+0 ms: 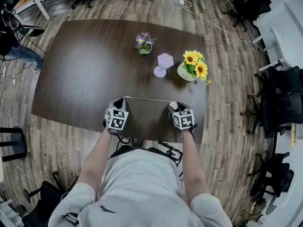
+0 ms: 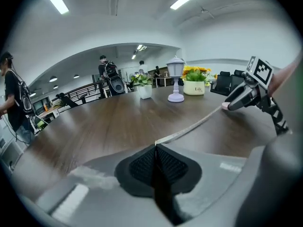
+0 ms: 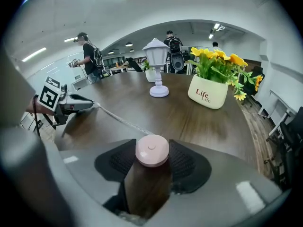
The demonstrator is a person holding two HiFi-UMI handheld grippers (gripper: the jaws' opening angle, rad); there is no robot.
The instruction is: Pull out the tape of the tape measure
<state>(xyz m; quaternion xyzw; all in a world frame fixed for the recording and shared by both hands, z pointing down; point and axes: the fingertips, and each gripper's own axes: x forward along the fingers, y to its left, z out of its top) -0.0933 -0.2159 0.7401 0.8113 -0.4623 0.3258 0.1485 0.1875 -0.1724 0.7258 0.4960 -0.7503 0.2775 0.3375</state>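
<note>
**Tape stretched between two grippers along the table's near edge**

The left gripper [image 2: 155, 148] has its jaws pressed together on the free end of the tape [image 2: 189, 127], with the black pads meeting on the thin strip. The right gripper [image 3: 152, 148] has its jaws moderately apart and clamped on the round pink tape measure [image 3: 152, 150], one pad against each side of the case. The tape runs out of the case in a nearly straight pale line across to the left gripper.

In the head view the pulled-out tape lies roughly parallel to the near edge of the dark wooden table [image 1: 85, 65] and close to it. The left gripper is towards the middle of that edge and the right gripper is nearer the near right corner.

Further in, towards the far right part of the table, three things stand well apart from the tape:
- a small lilac lantern lamp [image 1: 163, 64]
- a white pot of sunflowers [image 1: 193, 67] just to the lamp's right
- a small pot of purple flowers [image 1: 144, 44] beyond them
</note>
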